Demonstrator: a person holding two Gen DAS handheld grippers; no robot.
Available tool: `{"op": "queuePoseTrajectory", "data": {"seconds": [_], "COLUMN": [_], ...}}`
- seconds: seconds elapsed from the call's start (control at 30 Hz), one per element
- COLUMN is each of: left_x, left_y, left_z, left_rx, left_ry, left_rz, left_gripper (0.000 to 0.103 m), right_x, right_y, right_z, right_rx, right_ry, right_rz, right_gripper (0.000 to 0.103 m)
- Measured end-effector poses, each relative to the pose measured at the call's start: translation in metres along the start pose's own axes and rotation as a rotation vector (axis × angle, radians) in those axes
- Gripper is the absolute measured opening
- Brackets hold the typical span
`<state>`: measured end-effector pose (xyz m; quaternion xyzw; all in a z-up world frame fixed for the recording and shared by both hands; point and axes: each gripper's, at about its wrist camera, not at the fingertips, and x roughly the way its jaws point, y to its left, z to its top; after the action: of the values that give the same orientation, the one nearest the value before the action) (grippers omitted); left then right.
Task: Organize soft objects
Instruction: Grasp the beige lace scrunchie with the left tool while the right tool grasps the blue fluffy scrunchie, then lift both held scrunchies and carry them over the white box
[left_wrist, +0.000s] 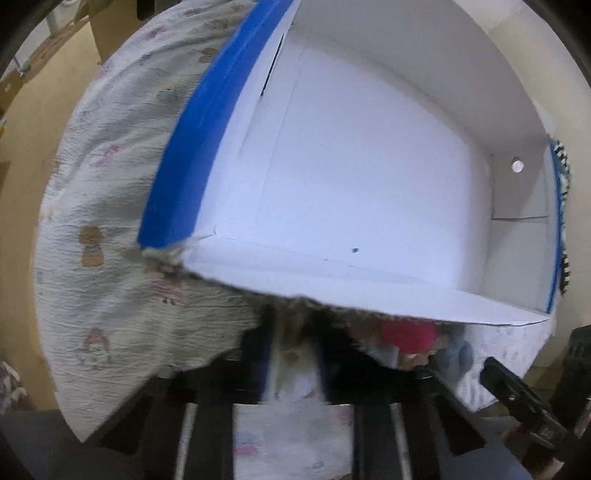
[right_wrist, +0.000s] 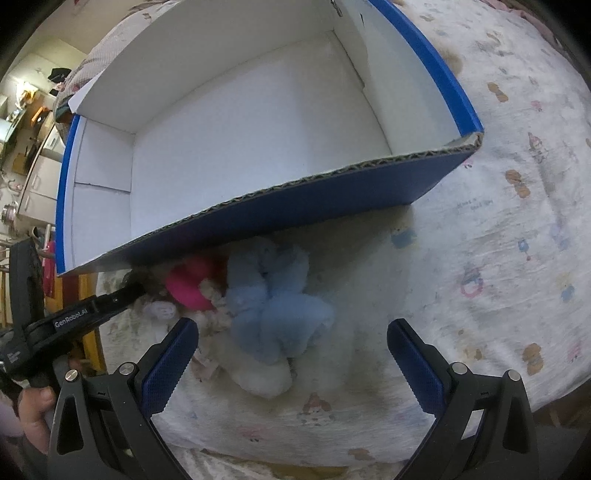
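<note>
Jaws of the right gripper (right_wrist: 288, 369) stand apart just short of the blue plush (right_wrist: 273, 314), while the left gripper (right_wrist: 138, 288) is pinched shut beside the pink toy (right_wrist: 188, 284).

Open box (right_wrist: 236, 122) resting on a printed cloth (right_wrist: 498, 229), nothing inside. Just before its near wall, on the cloth, 3 soft toys bunched together: plush (right_wrist: 273, 306) in the middle, round toy (right_wrist: 188, 284) touching at its left, pale one (right_wrist: 266, 380) nearest.
</note>
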<state>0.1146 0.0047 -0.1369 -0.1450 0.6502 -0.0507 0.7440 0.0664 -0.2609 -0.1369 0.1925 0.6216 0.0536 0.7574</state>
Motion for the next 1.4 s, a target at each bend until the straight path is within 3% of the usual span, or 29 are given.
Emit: {"op": "queuePoseTrajectory", "data": {"seconds": [0.07, 0.4, 0.57, 0.7, 0.77, 0.8, 0.83, 1.07, 1.1, 1.13, 1.17, 1.2, 1.4], "left_x": [-0.003, -0.070, -0.101, -0.105, -0.100, -0.097, -0.095, -0.084, -0.083, -0.082, -0.081, -0.081, -0.083], "left_y": [0.001, 0.003, 0.017, 0.026, 0.035, 0.039, 0.043, 0.026, 0.024, 0.021, 0.019, 0.018, 0.016], "left_z": [0.000, -0.017, -0.030, -0.036, -0.037, -0.037, -0.037, -0.039, -0.039, -0.039, -0.039, -0.039, -0.041], "left_rx": [-0.010, 0.024, 0.039, 0.048, 0.027, 0.007, -0.012, 0.038, 0.046, 0.055, 0.063, 0.067, 0.086], "left_ry": [-0.005, -0.180, -0.240, -0.239, -0.222, -0.219, -0.221, -0.254, -0.257, -0.259, -0.262, -0.264, -0.293], "left_rz": [-0.032, -0.117, -0.036, 0.054, 0.080, 0.088, 0.092, 0.153, 0.156, 0.159, 0.164, 0.166, 0.194], "left_gripper": [0.006, 0.006, 0.006, 0.006, 0.006, 0.006, 0.006, 0.006, 0.006, 0.006, 0.006, 0.006, 0.006], "right_x": [0.004, 0.009, 0.001, -0.002, 0.004, 0.008, 0.012, 0.037, 0.037, 0.036, 0.033, 0.027, -0.014], "right_y": [0.005, 0.010, -0.001, -0.008, -0.008, -0.009, -0.009, -0.013, -0.014, -0.013, -0.012, -0.010, -0.003], "right_z": [0.001, 0.000, 0.005, 0.008, 0.009, 0.009, 0.009, 0.006, 0.005, 0.007, 0.007, 0.006, -0.003], "right_rx": [-0.009, -0.020, 0.044, 0.080, 0.079, 0.080, 0.082, 0.088, 0.090, 0.086, 0.072, 0.053, 0.012], "right_ry": [-0.005, -0.007, -0.049, -0.067, -0.044, -0.026, -0.005, 0.077, 0.078, 0.072, 0.056, 0.031, -0.061], "right_rz": [-0.005, -0.011, 0.031, 0.060, 0.072, 0.080, 0.085, 0.010, 0.026, 0.036, 0.031, 0.032, 0.170], "right_gripper": [0.103, 0.103, 0.103, 0.103, 0.091, 0.077, 0.070, 0.063, 0.040, 0.026, 0.025, 0.018, 0.016]}}
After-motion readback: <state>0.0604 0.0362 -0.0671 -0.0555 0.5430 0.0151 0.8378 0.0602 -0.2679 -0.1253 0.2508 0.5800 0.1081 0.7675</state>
